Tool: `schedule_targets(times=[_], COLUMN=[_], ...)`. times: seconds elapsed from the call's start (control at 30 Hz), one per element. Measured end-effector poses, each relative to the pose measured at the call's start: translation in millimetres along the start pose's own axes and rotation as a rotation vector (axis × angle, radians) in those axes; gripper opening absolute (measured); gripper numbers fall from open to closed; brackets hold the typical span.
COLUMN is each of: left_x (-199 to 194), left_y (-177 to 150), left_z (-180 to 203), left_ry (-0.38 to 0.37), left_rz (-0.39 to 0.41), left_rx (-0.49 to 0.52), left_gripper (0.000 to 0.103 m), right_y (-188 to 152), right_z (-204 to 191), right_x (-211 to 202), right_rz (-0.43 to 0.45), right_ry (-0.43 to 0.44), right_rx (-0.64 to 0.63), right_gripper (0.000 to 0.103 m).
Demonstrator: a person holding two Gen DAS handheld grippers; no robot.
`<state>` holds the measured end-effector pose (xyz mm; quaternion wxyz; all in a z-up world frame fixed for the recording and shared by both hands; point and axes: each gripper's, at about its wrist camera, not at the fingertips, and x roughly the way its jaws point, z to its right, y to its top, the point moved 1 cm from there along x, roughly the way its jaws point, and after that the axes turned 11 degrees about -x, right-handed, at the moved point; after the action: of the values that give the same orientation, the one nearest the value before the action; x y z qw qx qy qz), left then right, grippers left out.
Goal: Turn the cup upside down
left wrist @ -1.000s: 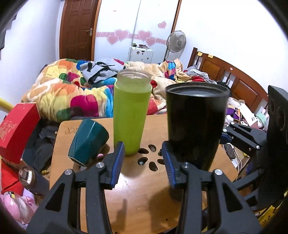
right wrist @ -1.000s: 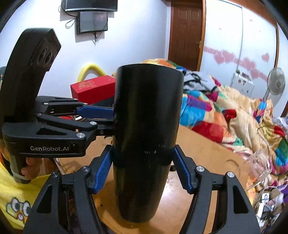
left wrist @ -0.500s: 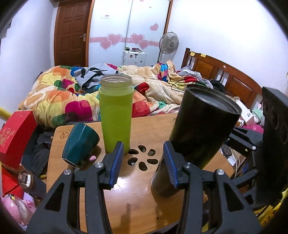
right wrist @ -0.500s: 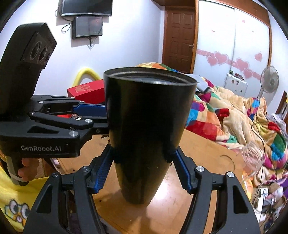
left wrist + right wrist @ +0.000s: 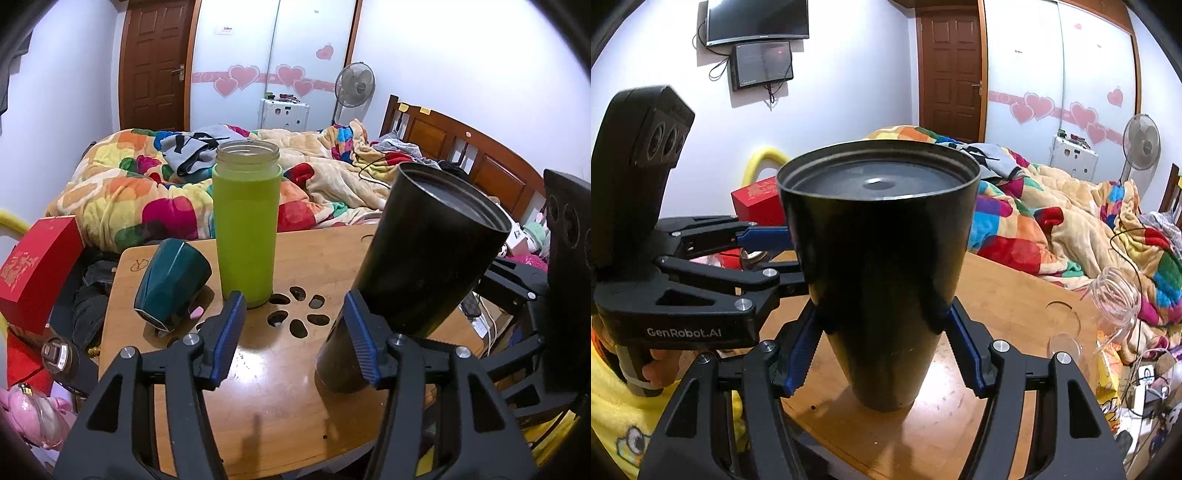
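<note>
— How did the right gripper (image 5: 882, 345) stand?
— Its blue pads were pressed against both sides of the black cup (image 5: 882, 258), low on the body. The cup leaned, its narrow end resting on the counter (image 5: 1008, 306) and its wide end raised; a closed face with a small dimple showed inside that upper rim.

— And the left gripper (image 5: 295, 332)?
— Its jaws were spread wide with nothing between them, just above the counter (image 5: 258, 369). In its view the black cup (image 5: 417, 258) was just right of the right-hand pad and tilted to the right.

— What room was there around it?
— Beyond the left pad stood an upright green bottle (image 5: 246, 225), near the flower-shaped cutouts (image 5: 295, 314). Left of the bottle a dark teal cup (image 5: 171, 282) lay tipped near the counter's left edge. In the right wrist view a clear glass (image 5: 1108, 299) sat at the far right edge. Bare wood lay in front of both grippers, up to the near edge.

— Past the edges?
— A red box (image 5: 37, 266) off the left side, and a bed with a colourful blanket (image 5: 147, 199) along the far side.
</note>
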<state>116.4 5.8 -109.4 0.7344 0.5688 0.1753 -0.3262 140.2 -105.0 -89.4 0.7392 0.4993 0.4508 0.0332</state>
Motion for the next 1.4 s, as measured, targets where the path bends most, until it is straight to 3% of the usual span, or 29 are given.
schedule_targets(times=[0.23,0.37,0.5,0.63,0.73,0.8,0.87,1.4], left_x=[-15,-42,-75,-106,-128,-141,-152,-165], left_y=[-4,-9,-16,-22,-28,-32,-37,-64], left_z=[0,5,18,32,42,46,51,66], left_ry=[0.061,0.095,0.117,0.121,0.132,0.137,0.139,0.178], left_rz=[0.037,0.109,0.213,0.318,0.399,0.442,0.471,0.485], left_rx=[0.005,0.012,0.023,0.020,0.018,0.014,0.014,0.041], left_gripper=[0.060,0.066,0.084,0.099,0.103,0.103,0.103,0.103], right_y=[-5,-10,-16,-19,-18,-19,-20,-36], right_z=[4,2,1,-2,-7,-11,-16,-35], right_x=[-12,-31,-64,-105,-129,-147,-159,-186], right_rz=[-0.004,-0.007,0.027,0.105,0.147,0.189,0.229,0.260], right_ry=[0.020,-0.012,-0.095,-0.205,-0.284,-0.339,-0.361,-0.375], right_rx=[0.044,0.050,0.080,0.125,0.138,0.149,0.160,0.195], right_gripper=[0.062,0.063,0.079,0.085,0.092,0.103,0.103,0.103])
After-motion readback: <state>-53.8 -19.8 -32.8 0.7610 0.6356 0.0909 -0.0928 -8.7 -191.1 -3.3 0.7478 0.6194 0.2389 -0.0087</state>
